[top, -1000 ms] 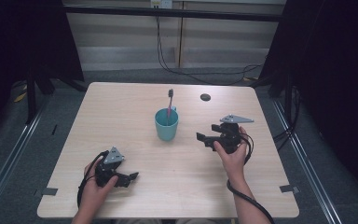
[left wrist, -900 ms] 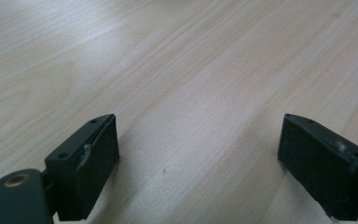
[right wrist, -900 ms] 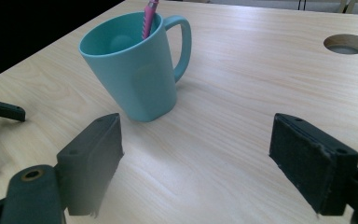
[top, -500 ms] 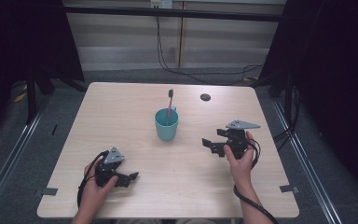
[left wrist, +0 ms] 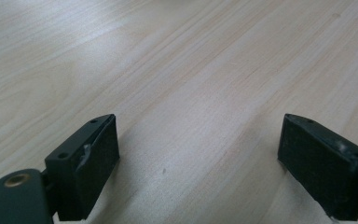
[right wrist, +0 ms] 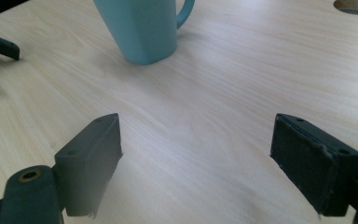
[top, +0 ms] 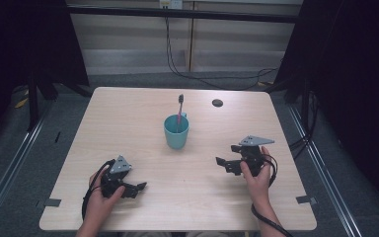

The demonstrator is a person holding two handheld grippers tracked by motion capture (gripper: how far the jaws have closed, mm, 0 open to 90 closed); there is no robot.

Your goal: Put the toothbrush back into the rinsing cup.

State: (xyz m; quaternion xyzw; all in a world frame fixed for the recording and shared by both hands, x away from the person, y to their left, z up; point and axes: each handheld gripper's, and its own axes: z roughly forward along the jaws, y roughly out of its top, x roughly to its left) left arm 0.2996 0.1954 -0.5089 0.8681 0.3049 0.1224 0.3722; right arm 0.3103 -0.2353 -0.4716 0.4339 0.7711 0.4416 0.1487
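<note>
1. The teal mug [top: 176, 132] stood upright near the middle of the table [top: 128, 113], with a pink toothbrush [top: 180, 107] resting inside it, head up and leaning toward the far side.
2. The right gripper [top: 227, 164] was held low over the table to the right of the mug and nearer the person, well apart from it. Its jaws stood wide apart and empty, and they pointed left toward the mug [right wrist: 144, 28].
3. The left gripper [top: 137, 187] lay at the near left, also spread wide and holding nothing, with bare wood between its jaws [left wrist: 191, 116].
4. A small dark hole [top: 217, 102] marked the table beyond the mug, to the right.
5. Judged step: an approach to the mug or the toothbrush by the right gripper. To do it well, the gripper would be kept level, the jaws brought either side of the target before closing, and the mug not nudged, lest the toothbrush tip out.
</note>
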